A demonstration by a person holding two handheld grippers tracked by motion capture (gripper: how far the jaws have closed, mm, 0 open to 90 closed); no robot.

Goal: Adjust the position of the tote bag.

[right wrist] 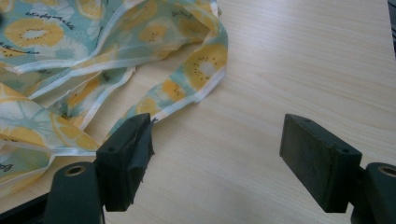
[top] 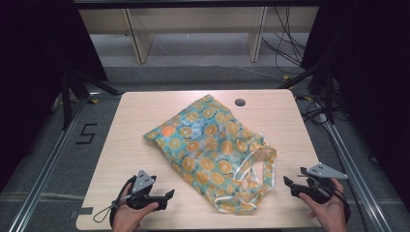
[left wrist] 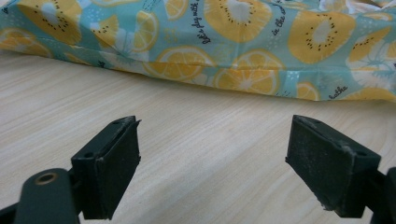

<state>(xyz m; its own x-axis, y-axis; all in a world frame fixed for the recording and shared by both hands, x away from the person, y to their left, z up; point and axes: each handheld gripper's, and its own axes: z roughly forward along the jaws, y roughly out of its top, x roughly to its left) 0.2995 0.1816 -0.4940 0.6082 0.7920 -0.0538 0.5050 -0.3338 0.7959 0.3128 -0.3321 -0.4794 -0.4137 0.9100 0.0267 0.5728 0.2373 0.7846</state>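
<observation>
Fabric bag [top: 211, 150], printed with citrus slices, lies crumpled at the centre of the surface [top: 140, 108], handles [top: 251, 181] toward the near edge. Left tongs [top: 167, 196]: jaws spread, empty, low over bare wood near the bag's side hem. Right tongs [top: 294, 182]: jaws spread, empty, just beside a handle loop. Risk: closing on one thin layer could drag and bunch the bag, since loose fabric slides.

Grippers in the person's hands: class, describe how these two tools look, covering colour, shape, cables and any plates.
Both the left gripper and the right gripper are black, each topped by a grey three-cornered plate. Each ends in two flat, blocky black jaws with screw holes. A black cable loops from the left one. Forearms are bare, no sleeves visible.
</observation>
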